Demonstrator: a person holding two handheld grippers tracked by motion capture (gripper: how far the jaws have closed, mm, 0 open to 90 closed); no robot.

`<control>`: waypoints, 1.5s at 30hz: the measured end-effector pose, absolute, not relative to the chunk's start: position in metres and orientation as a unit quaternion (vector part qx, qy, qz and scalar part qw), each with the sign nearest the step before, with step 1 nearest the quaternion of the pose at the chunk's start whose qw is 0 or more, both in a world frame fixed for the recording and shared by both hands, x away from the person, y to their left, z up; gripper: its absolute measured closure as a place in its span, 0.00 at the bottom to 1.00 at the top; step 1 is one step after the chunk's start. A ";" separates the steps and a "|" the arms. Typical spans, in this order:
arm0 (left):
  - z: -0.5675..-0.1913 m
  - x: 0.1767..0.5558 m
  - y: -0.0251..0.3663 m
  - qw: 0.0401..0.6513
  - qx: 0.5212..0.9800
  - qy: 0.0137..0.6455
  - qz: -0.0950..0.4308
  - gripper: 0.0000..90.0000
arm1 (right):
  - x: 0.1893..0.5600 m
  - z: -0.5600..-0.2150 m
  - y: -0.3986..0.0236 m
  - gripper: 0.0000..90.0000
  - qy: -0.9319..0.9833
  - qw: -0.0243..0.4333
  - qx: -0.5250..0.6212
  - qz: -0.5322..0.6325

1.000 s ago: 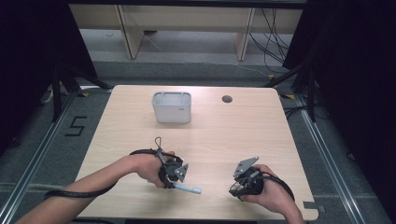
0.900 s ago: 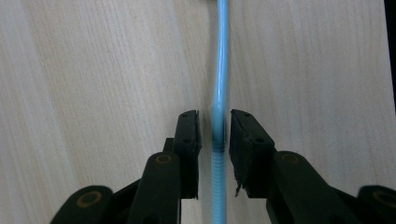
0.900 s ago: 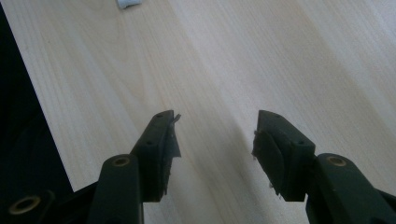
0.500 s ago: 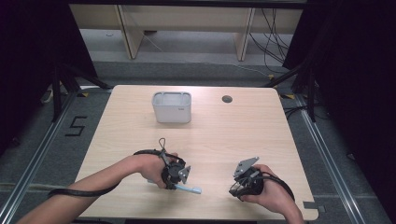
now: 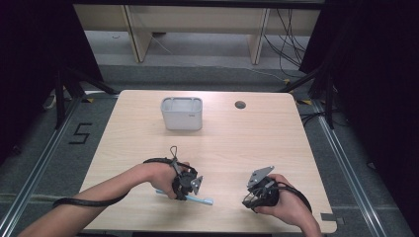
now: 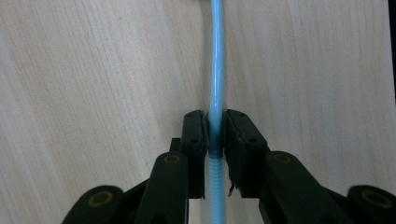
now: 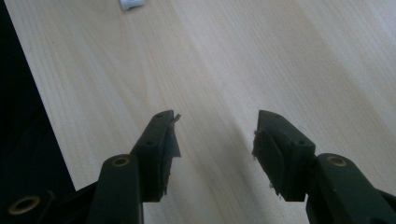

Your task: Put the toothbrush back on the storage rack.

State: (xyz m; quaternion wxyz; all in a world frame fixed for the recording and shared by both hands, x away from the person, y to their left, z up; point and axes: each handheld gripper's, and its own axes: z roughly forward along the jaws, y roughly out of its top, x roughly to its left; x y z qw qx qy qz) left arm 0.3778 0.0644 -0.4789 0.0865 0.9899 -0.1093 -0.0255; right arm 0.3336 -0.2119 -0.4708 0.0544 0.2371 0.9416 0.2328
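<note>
one table (image 5: 247, 143), with one round hole (image 5: 240, 104) near its far edge. one grey box (image 5: 182, 113) stands on it. one light blue straw (image 6: 216, 70) (ribbed at one stretch). two tongs: the left tongs (image 5: 190, 183) and right tongs (image 5: 256, 190). two hands.

Light-blue straw (image 6: 216, 70), pale wood-grain table (image 5: 257, 143)

Counter (image 5: 296, 148) mostly bare wood: open passage across middle and right side. Obstacles: grey bin (image 5: 182, 113) standing at far centre-left; small round hole (image 5: 240, 104) beside it, far edge. Near edge taken by both forearms.
</note>
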 end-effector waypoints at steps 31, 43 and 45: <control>-0.466 0.366 0.080 0.168 0.981 -0.087 0.030 0.92 | 0.334 -0.474 -0.216 0.53 0.933 0.054 0.263 0.238; -0.459 0.364 0.104 0.292 0.950 0.000 0.109 0.92 | 0.337 -0.477 -0.220 0.53 0.928 0.062 0.266 0.253; -0.458 0.363 0.109 0.311 0.942 0.017 0.123 0.92 | 0.338 -0.477 -0.220 0.53 0.928 0.062 0.265 0.255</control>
